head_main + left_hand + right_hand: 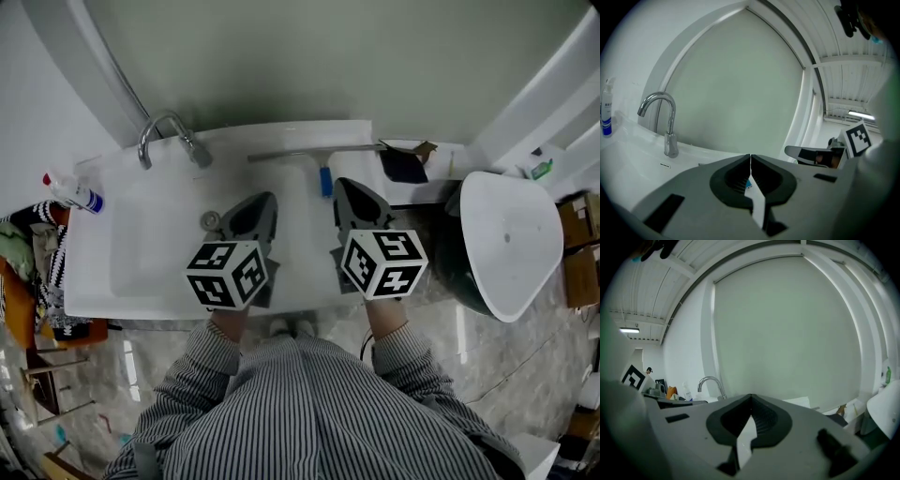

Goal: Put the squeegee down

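The squeegee [317,153] lies flat on the back ledge of the white sink [141,246], its long metal blade along the wall and its blue handle [325,180] pointing toward me. Nothing holds it. My right gripper [341,184] hovers just in front of the blue handle, jaws shut and empty. My left gripper [271,197] hangs beside it over the basin, also shut and empty. In the left gripper view the jaws [750,156] meet at the tips, and a sliver of the blue handle [748,184] shows behind them. The right gripper view shows its jaws [751,396] closed on nothing.
A chrome faucet [167,134] stands at the sink's back left, with a drain [211,221] below it. A spray bottle [71,192] lies at the left edge. A dark object with paper [405,162] sits right of the squeegee. A white toilet lid [506,246] is at the right.
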